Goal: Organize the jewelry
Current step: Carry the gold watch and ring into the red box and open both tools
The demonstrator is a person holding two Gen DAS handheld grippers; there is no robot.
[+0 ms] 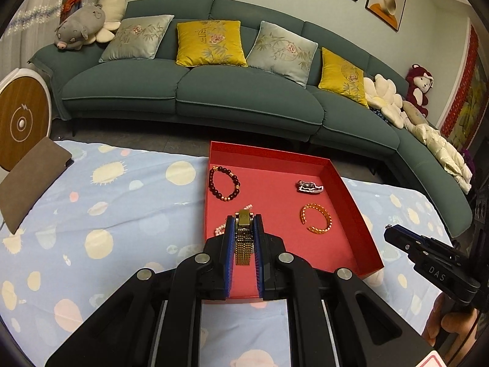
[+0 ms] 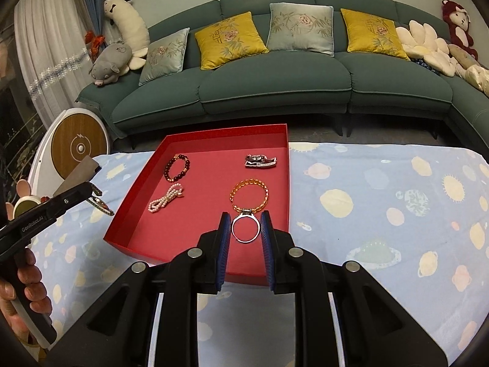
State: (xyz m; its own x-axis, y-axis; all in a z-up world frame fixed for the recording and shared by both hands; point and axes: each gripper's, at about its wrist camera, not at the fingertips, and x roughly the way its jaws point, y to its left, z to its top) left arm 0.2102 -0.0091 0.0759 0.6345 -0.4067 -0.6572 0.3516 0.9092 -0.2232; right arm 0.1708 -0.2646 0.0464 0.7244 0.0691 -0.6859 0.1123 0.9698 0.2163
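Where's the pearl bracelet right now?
In the right wrist view, the white pearl bracelet lies in the red tray's left half, just below the dark beaded bracelet.

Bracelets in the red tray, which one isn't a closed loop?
The orange bangle, near the right gripper. Its ring has a gap at one side; the dark bead bracelet is a full circle, and the pearl strand lies bunched.

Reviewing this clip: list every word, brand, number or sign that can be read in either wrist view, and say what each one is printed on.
"DAS": white letters on the black body of the right gripper, seen from the left wrist view.
"GenRobot.AI": small print on the black body of the left gripper, seen from the right wrist view.
Lightning-bolt sign in a ring: on the round wooden disc.
Gold watch: an emblem on its clasp, too small to read.
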